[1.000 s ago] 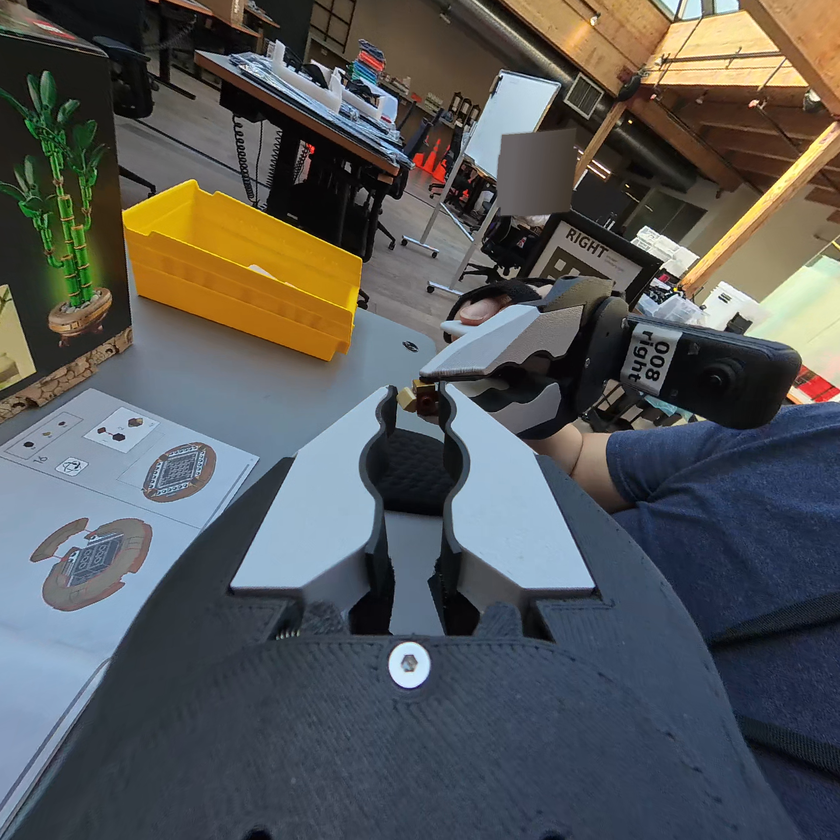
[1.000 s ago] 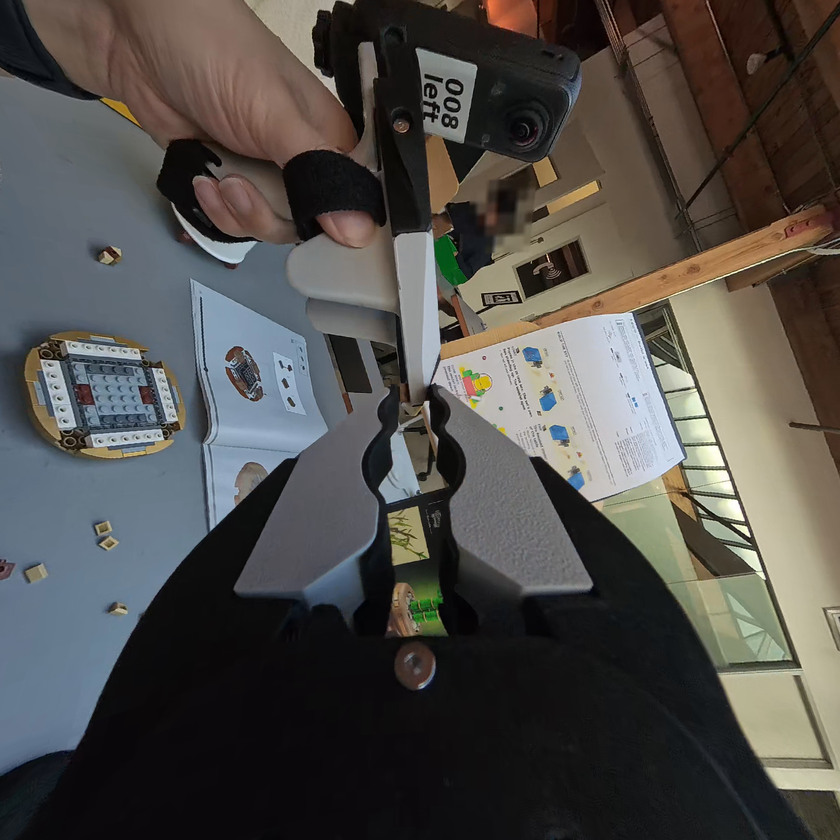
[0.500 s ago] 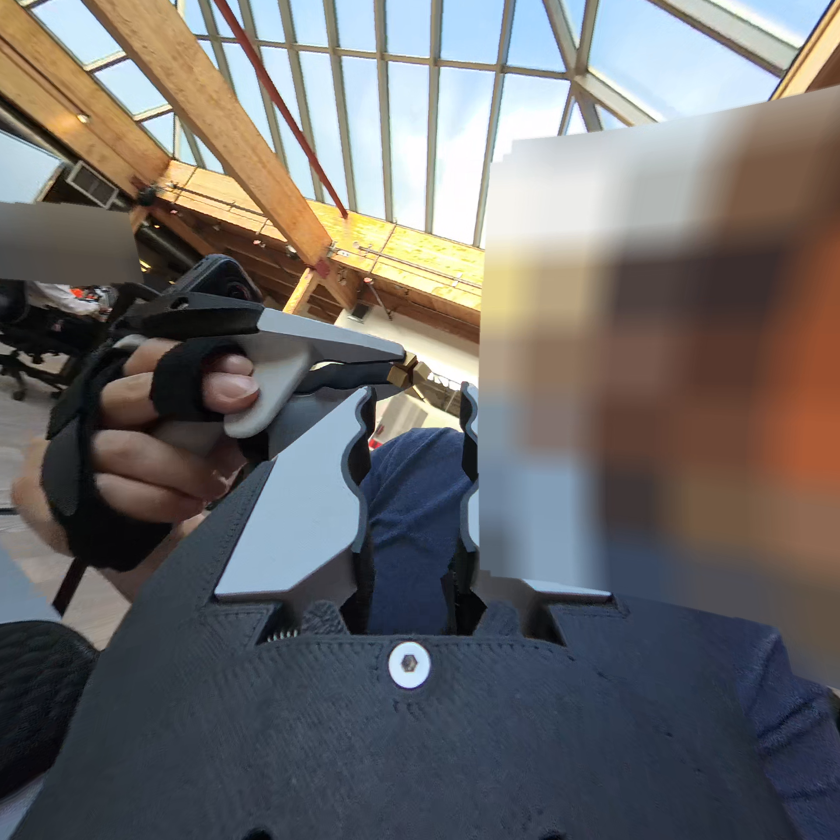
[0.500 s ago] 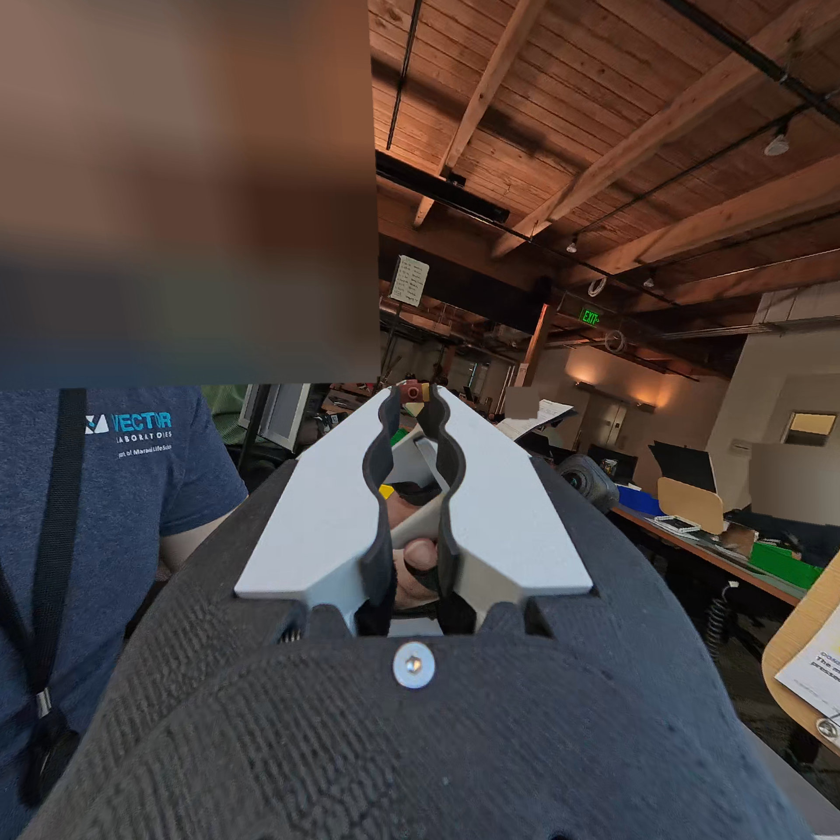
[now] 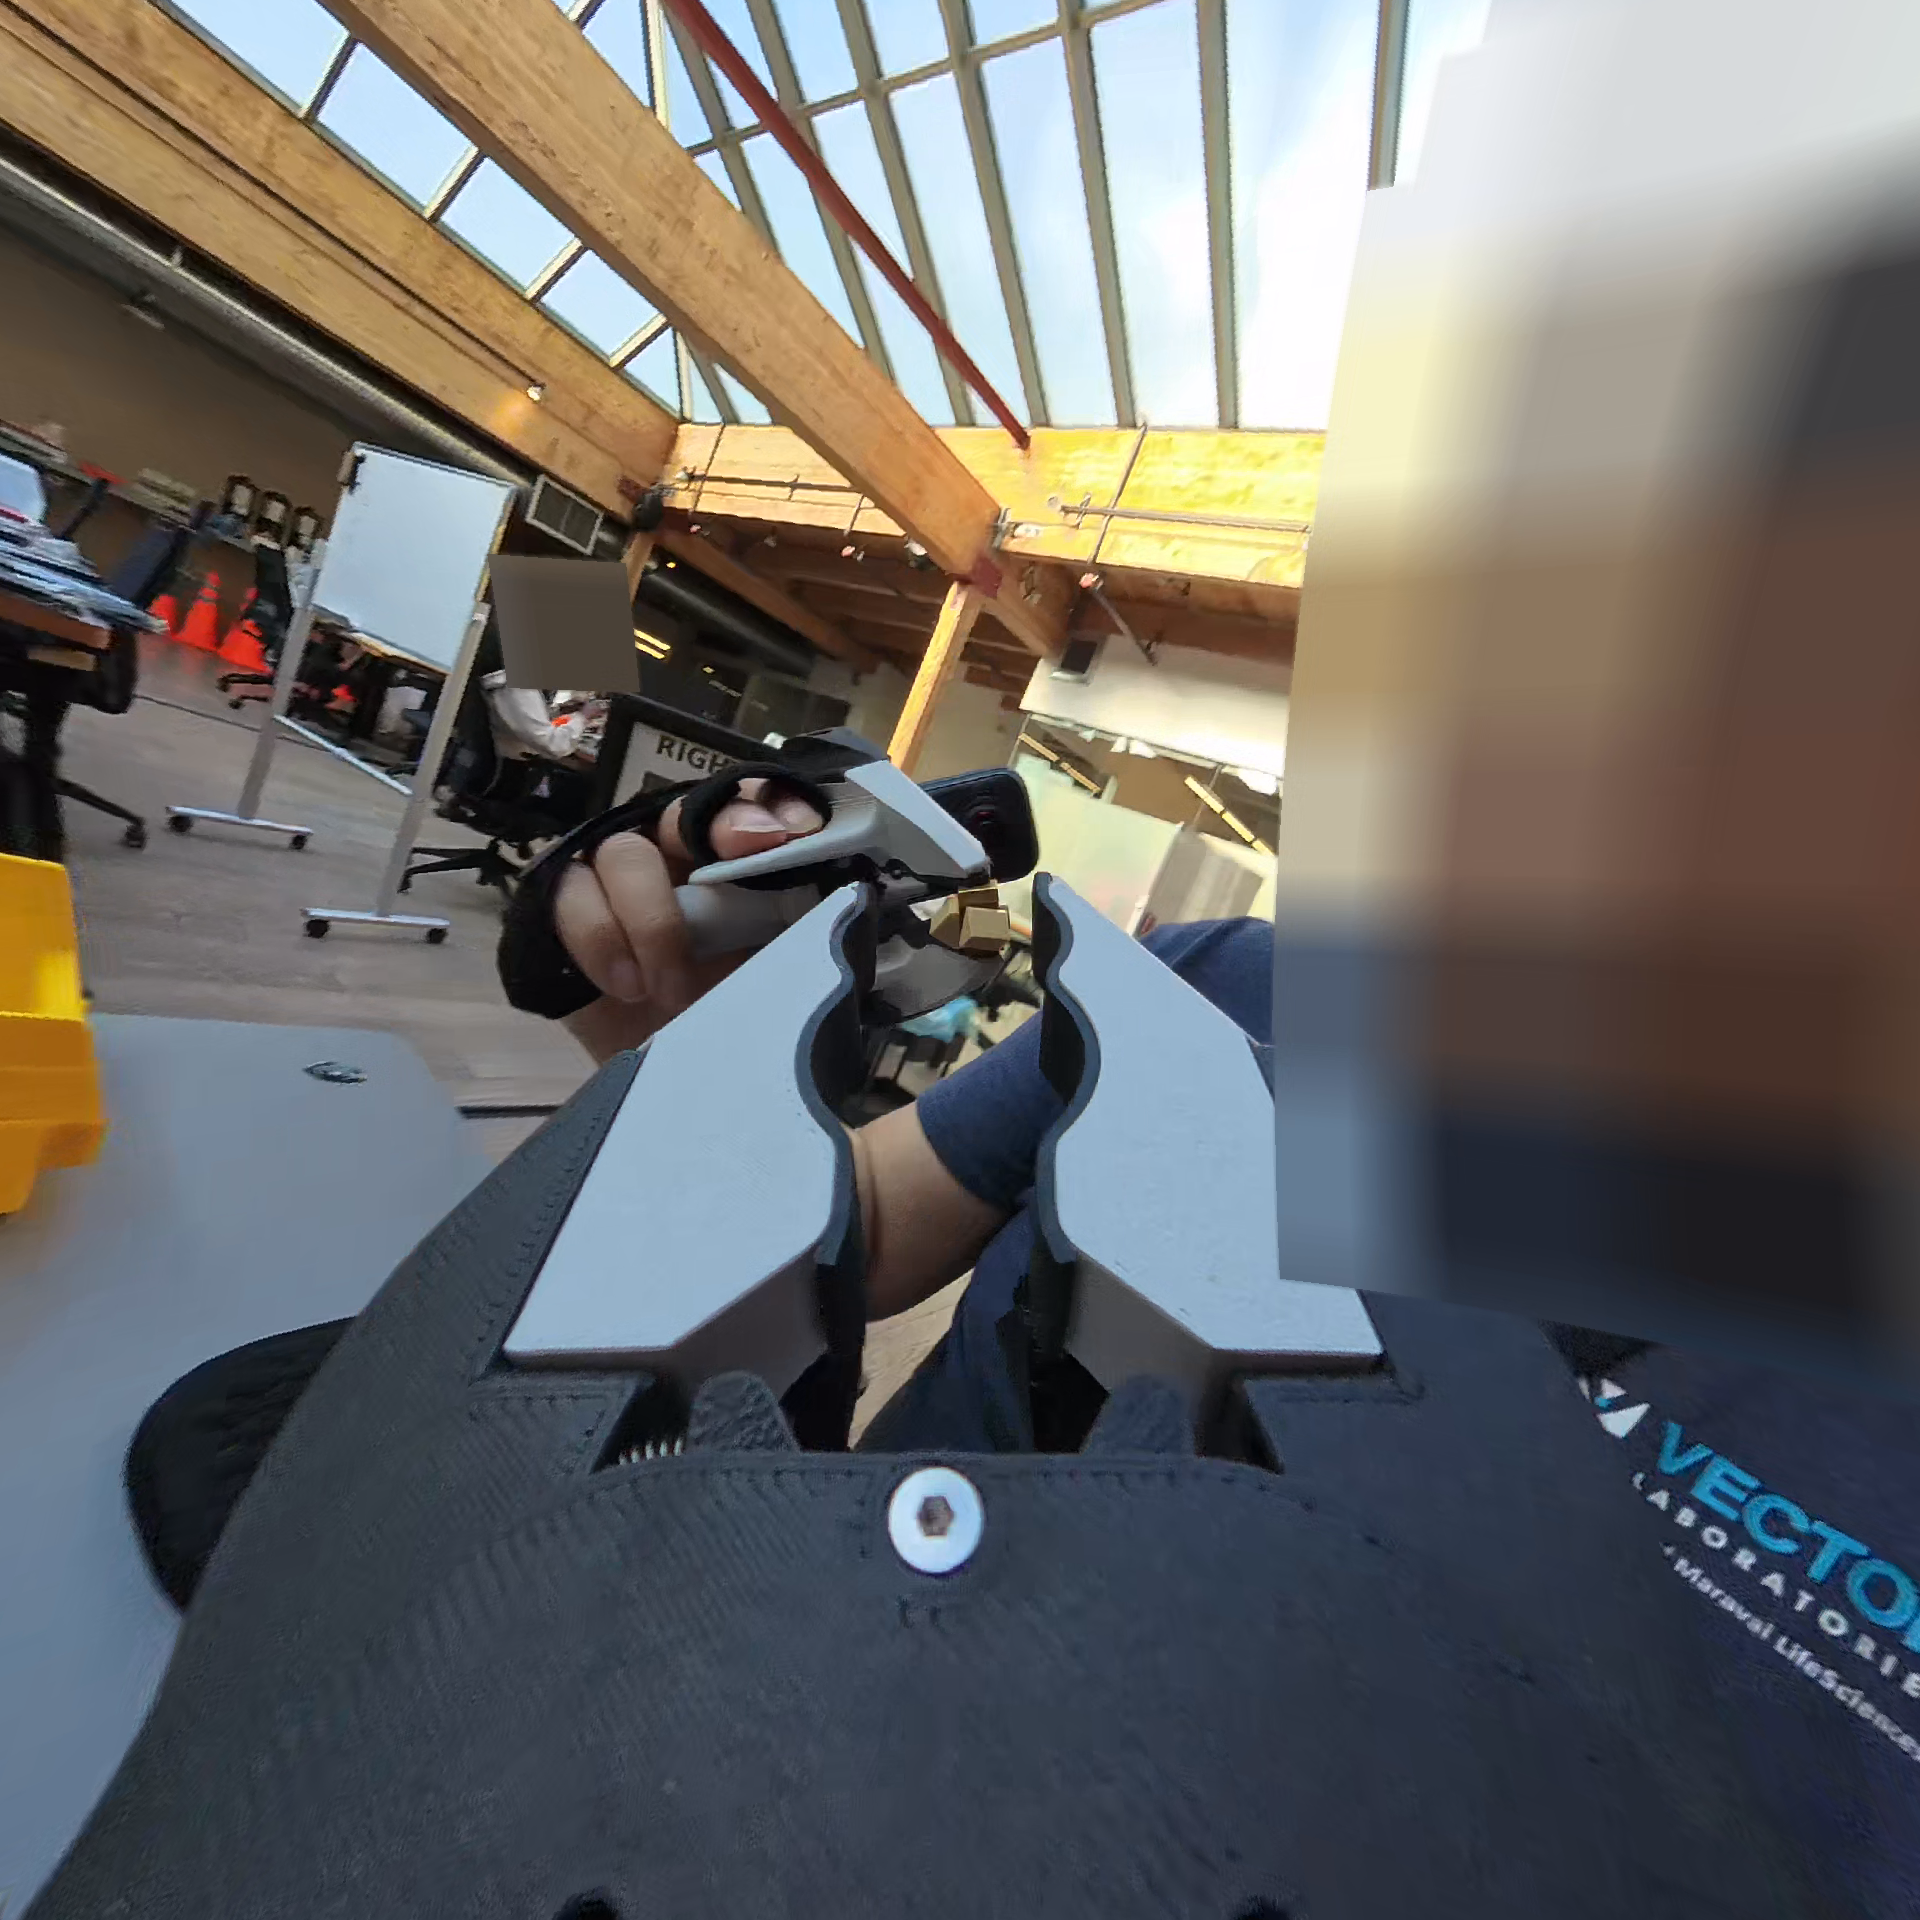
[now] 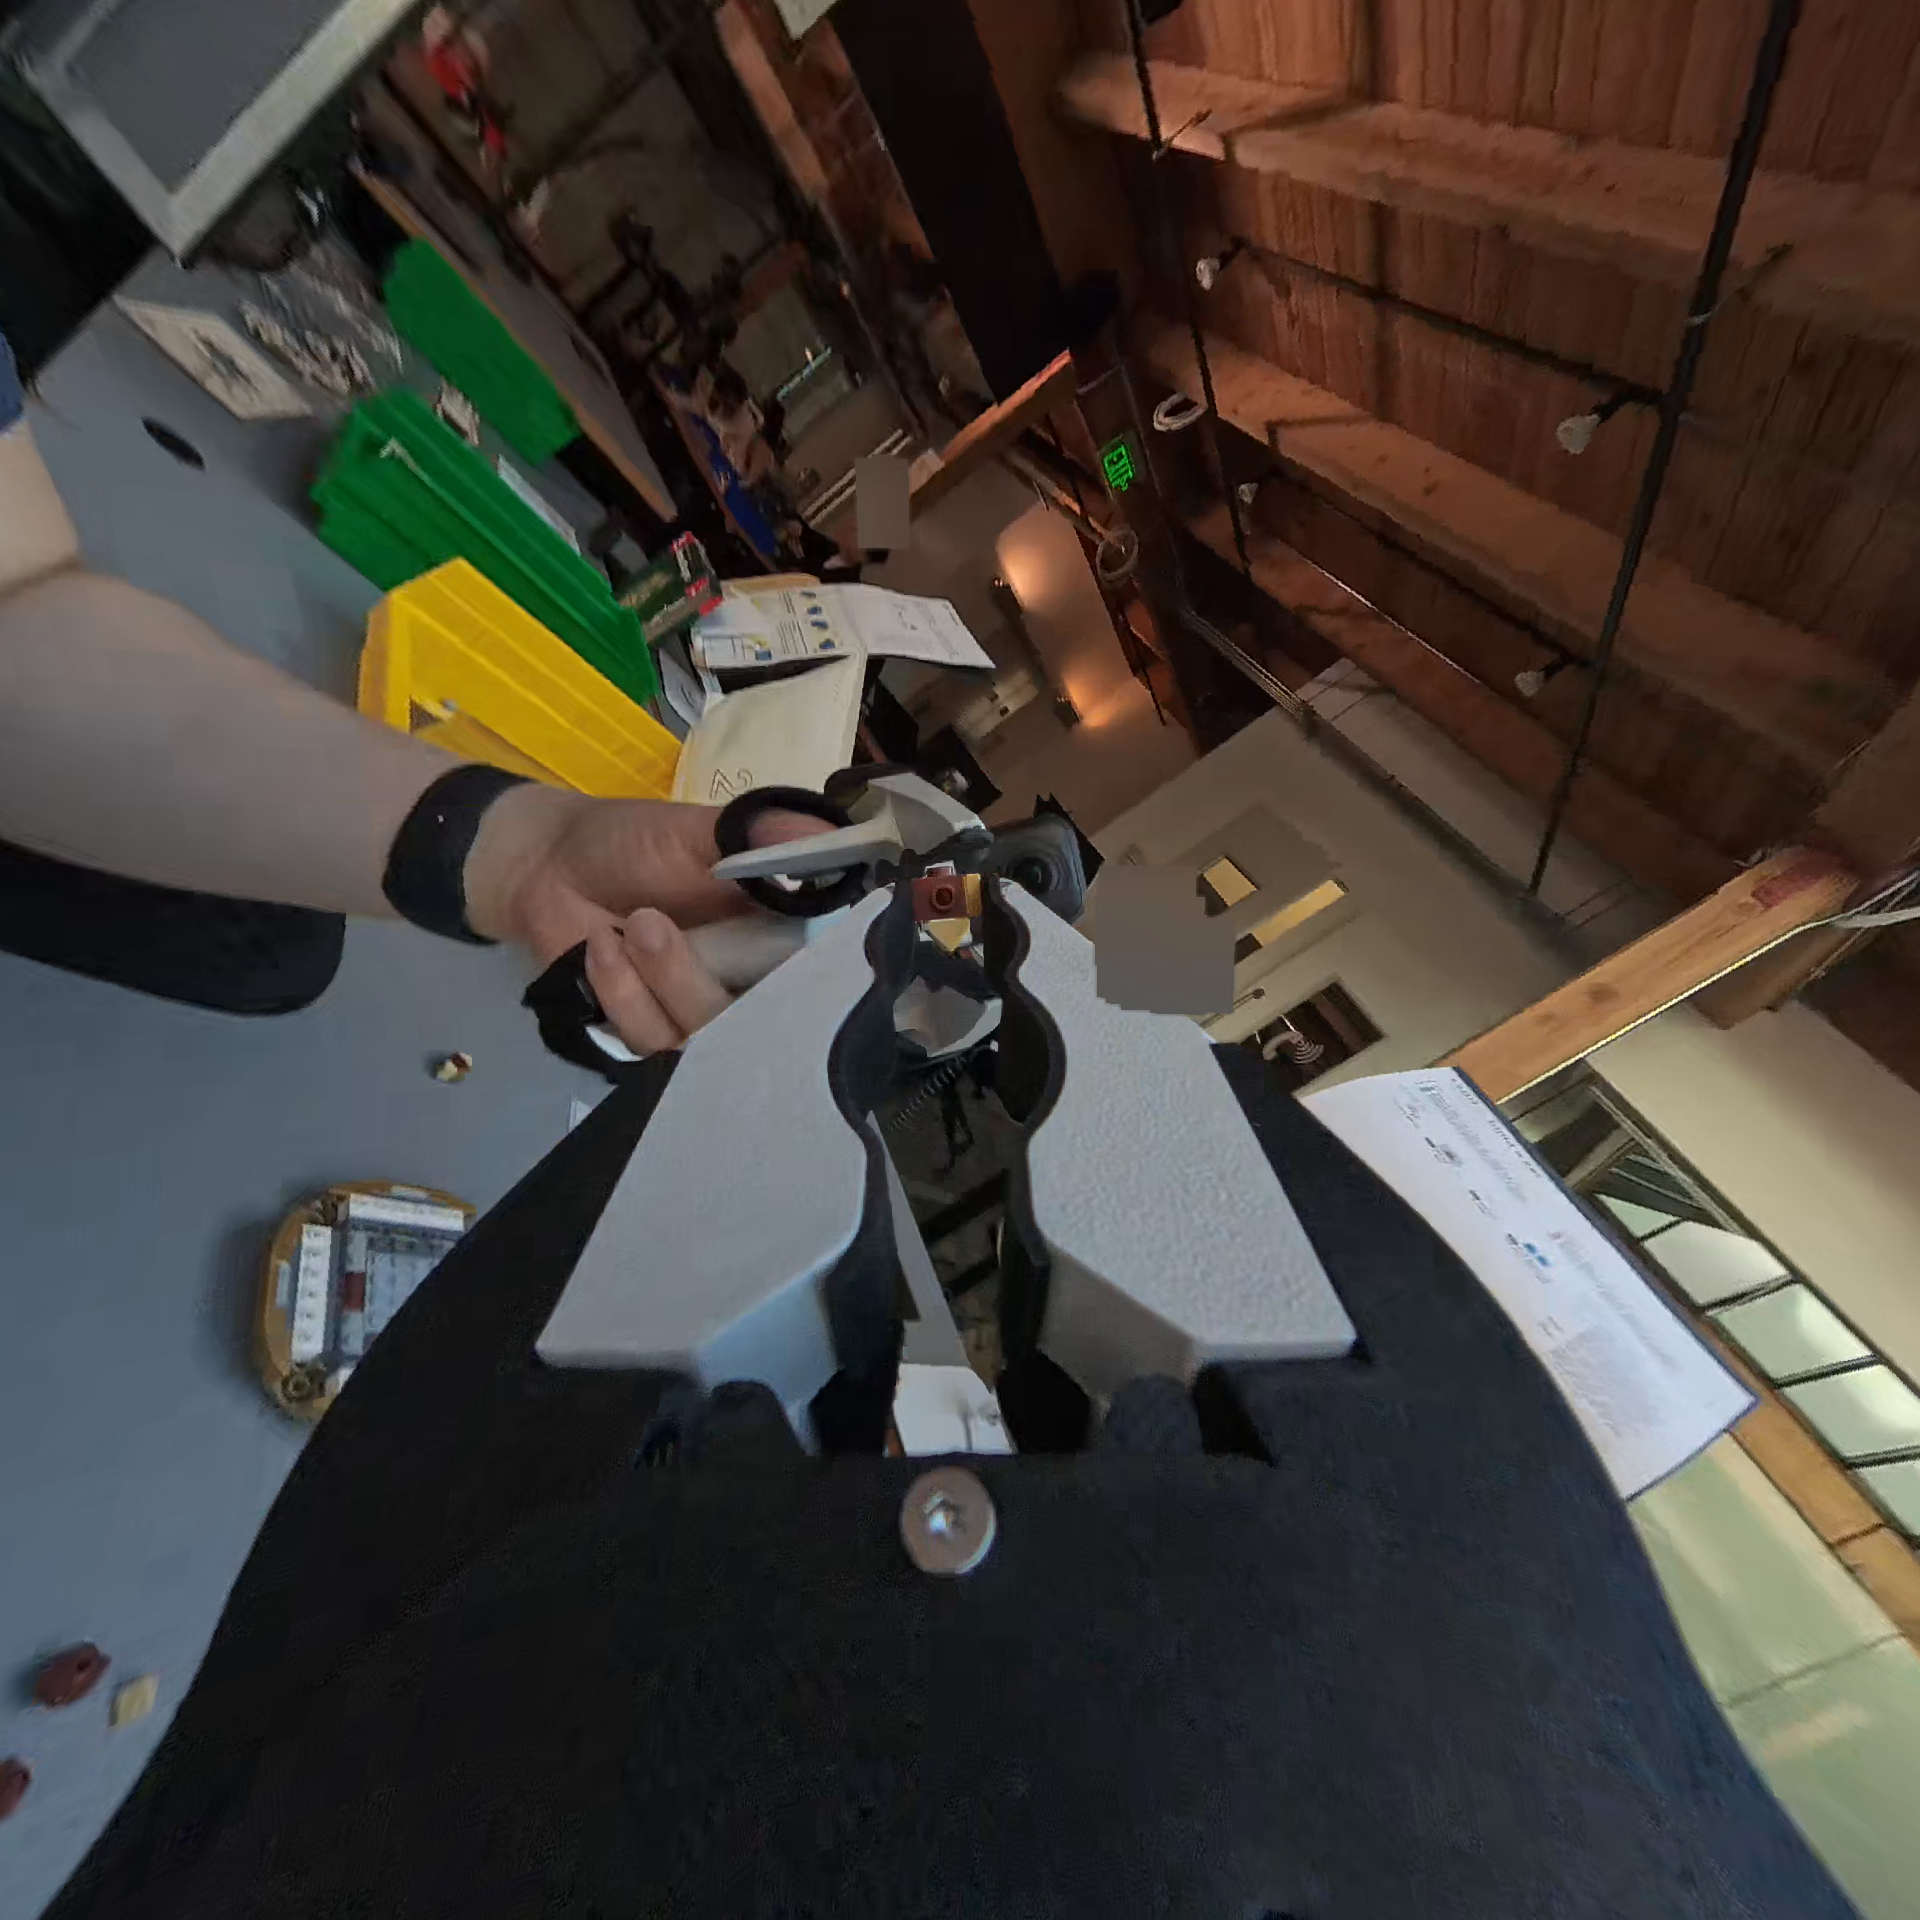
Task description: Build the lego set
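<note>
My right gripper (image 6: 945, 896) is shut on a small assembly of brown and tan lego pieces (image 6: 941, 902), held up in the air. In the left wrist view the same pieces (image 5: 971, 923) show at the tip of the right gripper (image 5: 961, 883), just in front of my left gripper (image 5: 945, 896). My left gripper is open and empty, its jaws apart on either side of the pieces without touching them. It also shows in the right wrist view (image 6: 940, 831), just beyond the pieces. The round tan lego base (image 6: 348, 1283) lies on the grey table (image 6: 156, 1143) below.
Loose small pieces lie on the table: a tan one (image 6: 452, 1065), brown ones (image 6: 68, 1673) and a tan tile (image 6: 133, 1701). A yellow bin (image 6: 499, 675) and green bins (image 6: 447, 488) stand at the back; the yellow bin also shows in the left wrist view (image 5: 42, 1039).
My left gripper opened and let go of the small pieces, which stay in the right gripper. Both grippers swung up toward the ceiling and have tilted back down toward the table.
</note>
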Demonstrator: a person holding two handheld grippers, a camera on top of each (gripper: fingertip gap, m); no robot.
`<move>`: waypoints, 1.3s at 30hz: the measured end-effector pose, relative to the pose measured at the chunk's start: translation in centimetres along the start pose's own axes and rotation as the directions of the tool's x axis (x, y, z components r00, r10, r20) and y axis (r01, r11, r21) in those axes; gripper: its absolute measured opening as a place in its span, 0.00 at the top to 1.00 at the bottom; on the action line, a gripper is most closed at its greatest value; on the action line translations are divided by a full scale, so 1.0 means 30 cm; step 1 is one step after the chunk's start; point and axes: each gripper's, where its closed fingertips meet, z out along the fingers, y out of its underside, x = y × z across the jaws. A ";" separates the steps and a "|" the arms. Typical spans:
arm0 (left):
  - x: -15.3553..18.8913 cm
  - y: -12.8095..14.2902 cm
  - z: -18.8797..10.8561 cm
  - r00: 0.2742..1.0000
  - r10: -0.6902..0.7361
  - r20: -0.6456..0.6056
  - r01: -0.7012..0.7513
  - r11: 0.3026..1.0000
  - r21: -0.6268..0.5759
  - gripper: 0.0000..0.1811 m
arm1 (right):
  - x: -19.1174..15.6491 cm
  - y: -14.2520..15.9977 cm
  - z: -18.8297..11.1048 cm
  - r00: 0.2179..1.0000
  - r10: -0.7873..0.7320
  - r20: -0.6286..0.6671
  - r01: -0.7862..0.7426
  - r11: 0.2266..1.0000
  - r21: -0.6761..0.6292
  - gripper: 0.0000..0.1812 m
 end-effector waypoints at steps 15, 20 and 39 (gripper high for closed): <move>0.073 0.024 -0.026 0.951 0.284 0.124 -0.255 0.945 -0.205 0.87 | -0.023 -0.044 0.010 0.987 -0.159 -0.003 0.159 0.986 -0.050 0.93; 0.073 0.038 -0.015 0.929 0.342 0.141 -0.302 0.921 -0.245 0.85 | -0.027 -0.057 0.005 0.982 -0.190 -0.018 0.190 0.981 -0.035 0.93; 0.043 0.035 0.056 0.931 0.258 0.259 -0.206 0.956 -0.209 0.88 | 0.011 -0.059 -0.019 0.983 0.184 0.012 -0.183 0.963 0.197 0.93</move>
